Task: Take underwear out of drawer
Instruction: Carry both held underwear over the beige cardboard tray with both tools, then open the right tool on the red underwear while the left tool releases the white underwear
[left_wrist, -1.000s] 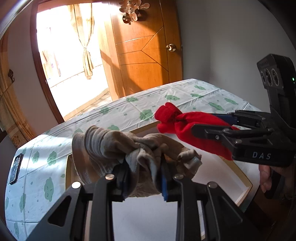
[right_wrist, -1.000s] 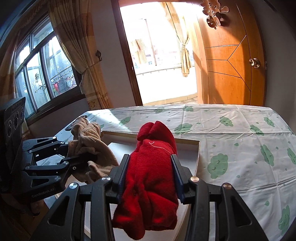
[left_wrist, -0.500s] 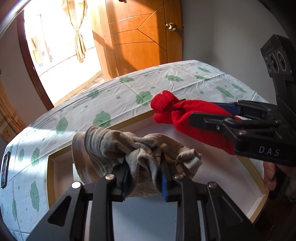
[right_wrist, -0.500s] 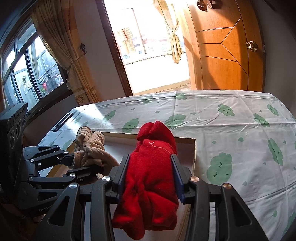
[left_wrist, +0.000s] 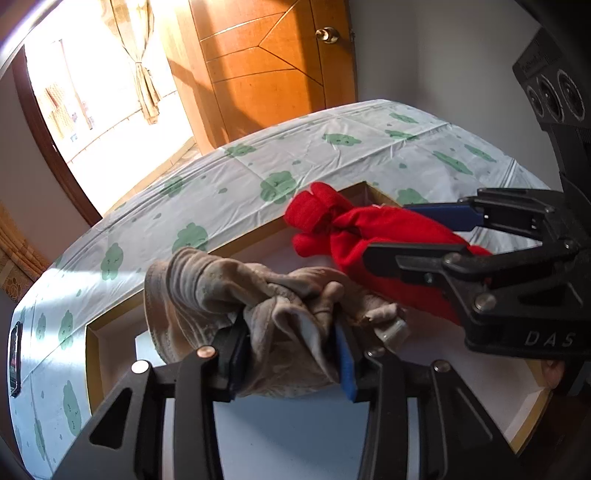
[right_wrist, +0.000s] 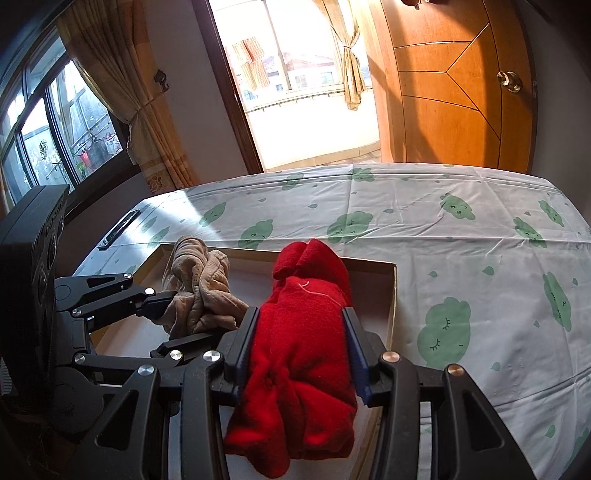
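My left gripper (left_wrist: 291, 354) is shut on a bunched beige underwear (left_wrist: 221, 295) and holds it above the open white drawer (left_wrist: 94, 350). My right gripper (right_wrist: 301, 347) is shut on a rolled red underwear (right_wrist: 306, 332), also held over the drawer (right_wrist: 393, 295). In the left wrist view the red underwear (left_wrist: 369, 236) and the right gripper (left_wrist: 424, 236) hang just to the right. In the right wrist view the beige underwear (right_wrist: 199, 288) and the left gripper (right_wrist: 173, 321) show at the left. The drawer floor under both bundles shows bare white.
The drawer is set into a top covered by a white cloth with green cloud prints (right_wrist: 461, 229). A dark phone (left_wrist: 14, 363) lies on the cloth at the far left. A wooden door (right_wrist: 454, 81) and a sunlit doorway stand behind.
Both grippers have tipped downward with their bundles still held, so the table and drawer sit higher in view. The two bundles keep their places relative to each other.
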